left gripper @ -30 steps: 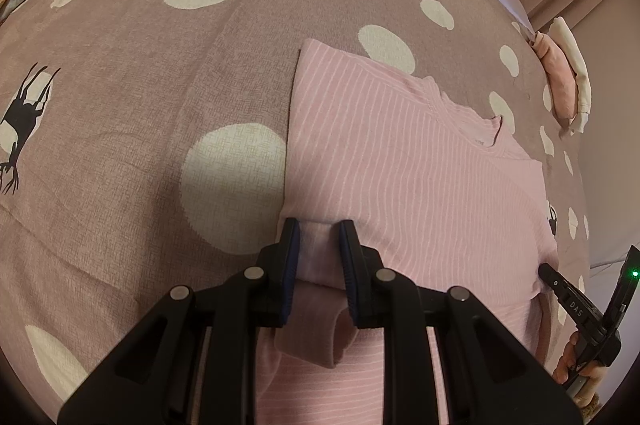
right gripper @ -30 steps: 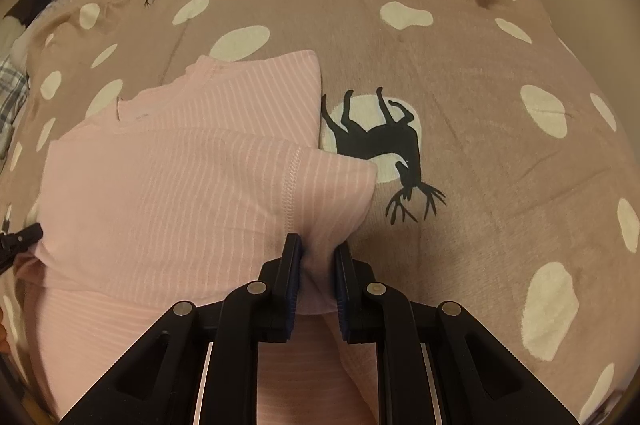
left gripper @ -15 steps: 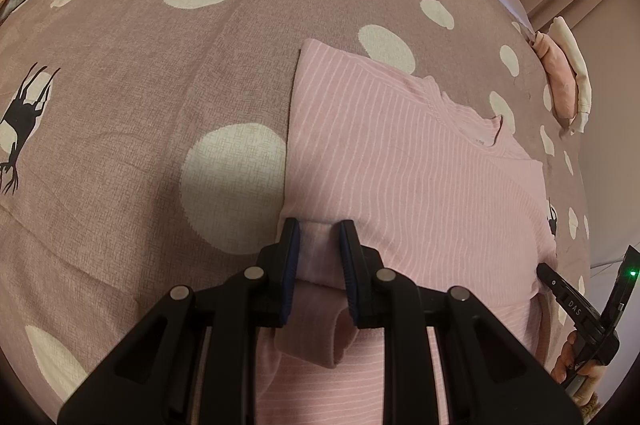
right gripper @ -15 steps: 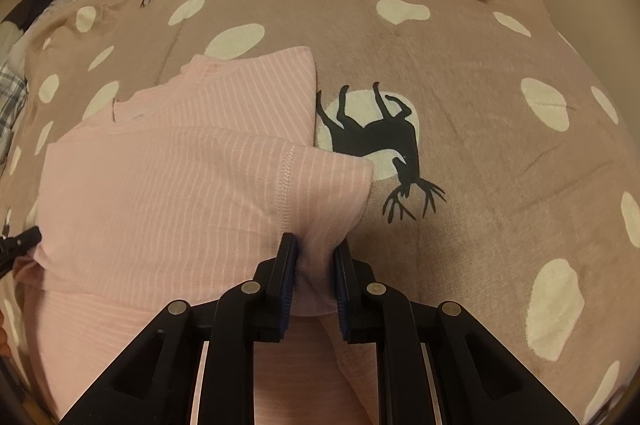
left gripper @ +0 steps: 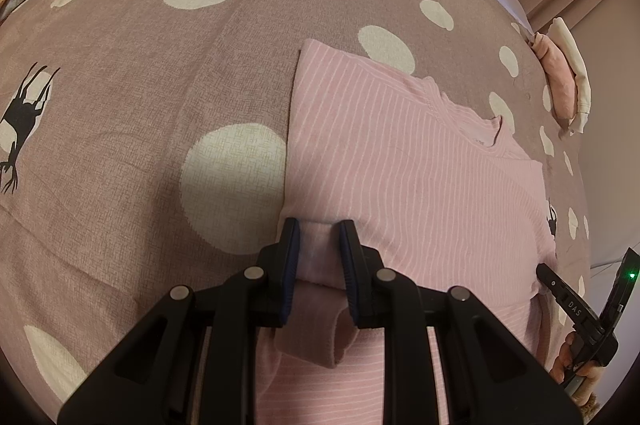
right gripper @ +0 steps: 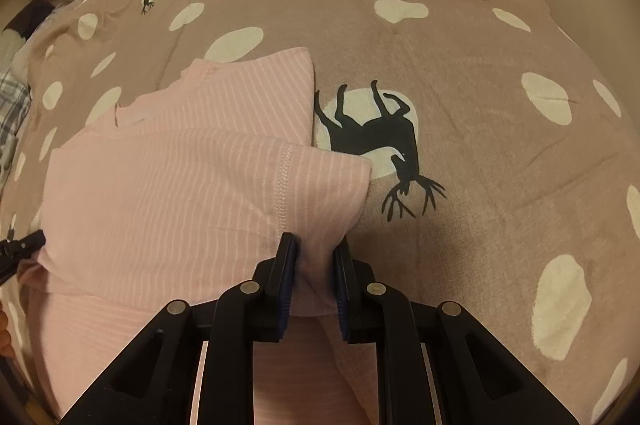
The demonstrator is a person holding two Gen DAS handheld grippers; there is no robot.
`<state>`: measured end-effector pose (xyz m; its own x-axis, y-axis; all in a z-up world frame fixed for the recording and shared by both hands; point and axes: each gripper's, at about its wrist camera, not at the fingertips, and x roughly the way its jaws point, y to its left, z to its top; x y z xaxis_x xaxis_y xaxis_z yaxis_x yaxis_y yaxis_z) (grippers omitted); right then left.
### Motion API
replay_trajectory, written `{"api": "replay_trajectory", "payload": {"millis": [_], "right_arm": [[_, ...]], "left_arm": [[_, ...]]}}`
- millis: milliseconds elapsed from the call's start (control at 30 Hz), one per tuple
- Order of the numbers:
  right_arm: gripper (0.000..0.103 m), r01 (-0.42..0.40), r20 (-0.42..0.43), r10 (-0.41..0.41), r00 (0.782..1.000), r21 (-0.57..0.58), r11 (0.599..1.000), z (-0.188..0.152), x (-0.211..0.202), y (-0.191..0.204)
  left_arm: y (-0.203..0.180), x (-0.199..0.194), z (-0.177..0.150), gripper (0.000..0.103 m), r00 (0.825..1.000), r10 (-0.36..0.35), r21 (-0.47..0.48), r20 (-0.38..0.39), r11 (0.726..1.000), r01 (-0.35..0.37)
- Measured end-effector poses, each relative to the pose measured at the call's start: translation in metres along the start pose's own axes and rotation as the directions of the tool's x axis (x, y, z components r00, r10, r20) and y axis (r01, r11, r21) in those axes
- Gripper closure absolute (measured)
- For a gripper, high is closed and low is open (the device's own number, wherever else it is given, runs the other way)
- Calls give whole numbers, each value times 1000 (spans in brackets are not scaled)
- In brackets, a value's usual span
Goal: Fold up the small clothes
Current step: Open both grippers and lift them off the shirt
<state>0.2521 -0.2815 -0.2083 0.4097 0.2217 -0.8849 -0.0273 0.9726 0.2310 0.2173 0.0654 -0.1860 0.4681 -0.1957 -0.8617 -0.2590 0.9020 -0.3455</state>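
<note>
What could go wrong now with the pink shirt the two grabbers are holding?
The left gripper and right gripper each pinch only a small bunch of the pink shirt, so a corner could slip out and spoil the fold. The sleeve sticks out past the folded edge and might stay lumpy. The soft bedspread may let the cloth wrinkle.

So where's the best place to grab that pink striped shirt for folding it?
By its two near corners, coming from above at the near edge, as now: the left gripper and right gripper each pinch one corner of the pink striped shirt. It lies flat and limp on the bedspread, so corners keep the edge straight.
</note>
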Motion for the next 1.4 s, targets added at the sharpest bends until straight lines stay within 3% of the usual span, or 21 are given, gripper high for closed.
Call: {"api": "replay_trajectory", "payload": {"millis": [467, 800, 867, 900, 1067, 1267, 1400], "right_arm": [[89, -9, 7, 8, 1000, 15, 1000, -2, 0, -2], [88, -11, 13, 11, 1000, 24, 1000, -3, 0, -2], [85, -5, 13, 5, 1000, 25, 1000, -3, 0, -3], [83, 0, 14, -1, 1000, 28, 1000, -3, 0, -3], [82, -14, 17, 14, 1000, 47, 999, -4, -1, -7], [66, -4, 37, 2, 999, 62, 998, -4, -12, -9], [44, -40, 75, 35, 997, 69, 997, -10, -32, -11]], "left_arm": [[1, -2, -1, 80, 1000, -3, -19, 5, 1000, 3], [10, -9, -6, 81, 999, -50, -66, 14, 997, 51], [10, -11, -9, 71, 1000, -23, -64, 10, 998, 23], [12, -8, -11, 51, 1000, 5, -69, -22, 998, -6], [19, -17, -24, 52, 999, -49, -73, 17, 996, 50], [17, -44, -31, 50, 997, -54, -51, 54, 997, 57], [14, -74, -39, 33, 988, -105, -29, 115, 994, 109]]}}
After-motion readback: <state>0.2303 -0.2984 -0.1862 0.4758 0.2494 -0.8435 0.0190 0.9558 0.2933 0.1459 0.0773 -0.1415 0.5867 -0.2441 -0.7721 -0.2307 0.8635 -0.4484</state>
